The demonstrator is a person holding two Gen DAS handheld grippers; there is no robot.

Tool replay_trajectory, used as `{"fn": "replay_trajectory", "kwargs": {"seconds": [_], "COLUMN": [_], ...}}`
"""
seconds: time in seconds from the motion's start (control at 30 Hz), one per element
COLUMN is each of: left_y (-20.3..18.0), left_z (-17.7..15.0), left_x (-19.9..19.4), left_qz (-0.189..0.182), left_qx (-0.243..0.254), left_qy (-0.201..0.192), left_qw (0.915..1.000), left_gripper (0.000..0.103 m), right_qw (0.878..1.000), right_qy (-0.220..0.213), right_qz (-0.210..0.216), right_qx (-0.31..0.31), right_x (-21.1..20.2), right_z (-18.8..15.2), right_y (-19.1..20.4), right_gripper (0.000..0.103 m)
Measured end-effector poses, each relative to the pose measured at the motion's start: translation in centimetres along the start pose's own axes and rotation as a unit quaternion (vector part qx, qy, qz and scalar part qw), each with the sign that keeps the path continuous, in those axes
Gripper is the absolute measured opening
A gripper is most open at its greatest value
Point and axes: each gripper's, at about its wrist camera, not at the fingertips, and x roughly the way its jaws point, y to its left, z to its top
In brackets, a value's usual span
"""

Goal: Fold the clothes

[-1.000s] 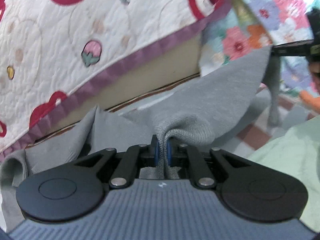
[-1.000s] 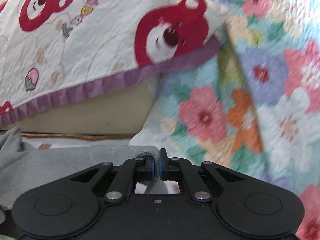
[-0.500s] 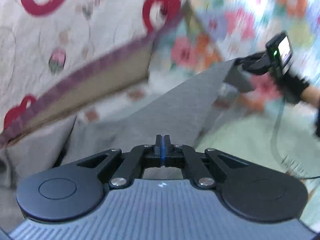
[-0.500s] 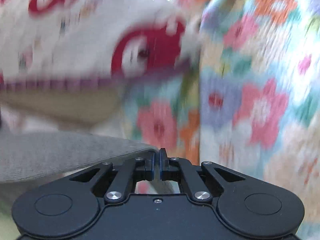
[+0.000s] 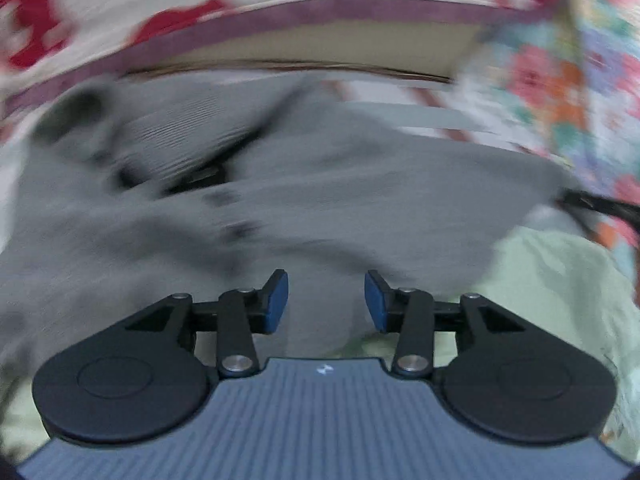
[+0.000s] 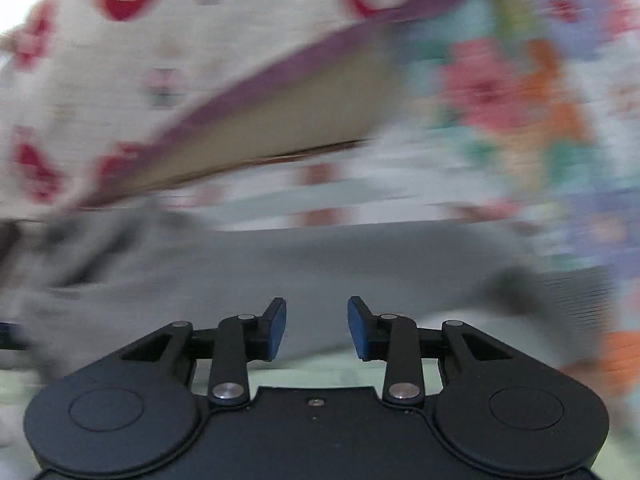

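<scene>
— Fingers on the left gripper (image 5: 326,300): how are they set?
— Both blue pads are seen apart and opening, with nothing pinched; the grey garment (image 5: 360,200) is seen in the gap, untouched by the pads.

— And the right gripper (image 6: 316,328)?
— Its fingers are likewise parted and opening, with no cloth clamped. The garment (image 6: 320,264) is spread just ahead of them and runs under the gap.

— Where is the garment laid?
— It is spread across a pale green cloth (image 5: 560,300), which shows at its near edge. Its far edge is seen as a fairly straight line in the right view; the left part is bunched in folds.

— What bounds the space?
— A bear-print quilt (image 6: 160,60) with a purple border hangs behind, and a flowered quilt (image 6: 540,100) rises on the right, close to the garment's right end. A strip of checked sheet (image 6: 360,196) is left bare between the garment and the quilts. Both views are blurred, so finer edges cannot be made out.
</scene>
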Motion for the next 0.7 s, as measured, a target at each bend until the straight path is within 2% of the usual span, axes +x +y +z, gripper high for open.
{"fn": "replay_trajectory", "kwargs": {"seconds": [0.07,0.13,0.2,0.23,0.4,0.47,0.53,0.67,0.7], "left_y": [4.1,7.8,10.8,12.0,14.0,14.0,14.1,13.7,13.9], "left_z": [-0.5,-1.0,-1.5,-1.7,-2.8,-3.9,-4.7,-4.8,-4.9], "left_x": [-0.9,-2.0,-2.9,-3.1,-3.7,-3.5,-3.2,-2.7,-2.4], "left_qz": [0.033,0.051,0.065,0.068,0.086,0.068,0.048,0.080,0.077], "left_qx": [-0.052,-0.091,-0.120,-0.128,-0.097,-0.097,-0.108,-0.068,-0.067], "left_qy": [0.003,0.002,0.003,0.006,0.005,0.008,0.014,-0.008,-0.004], "left_qw": [0.9981,0.9946,0.9906,0.9894,0.9915,0.9930,0.9929,0.9944,0.9947], "left_gripper": [0.041,0.041,0.042,0.042,0.045,0.047,0.047,0.050,0.051], "right_qw": [0.996,0.985,0.974,0.973,0.975,0.978,0.979,0.975,0.973], "right_qy": [0.027,0.057,0.086,0.094,0.129,0.132,0.133,0.145,0.146], "right_qz": [0.087,0.158,0.203,0.208,0.182,0.161,0.137,0.080,0.067], "right_qx": [0.014,0.036,0.052,0.043,-0.001,-0.030,-0.069,-0.149,-0.164], "right_x": [1.6,3.2,4.6,4.8,5.8,5.2,4.3,3.7,3.8], "right_z": [-0.4,-0.9,-1.5,-2.0,-3.9,-5.0,-6.2,-8.1,-8.6], "right_y": [3.4,6.4,9.3,10.4,14.5,15.9,17.1,18.7,19.1], "right_gripper": [0.039,0.039,0.040,0.041,0.042,0.042,0.047,0.049,0.049]}}
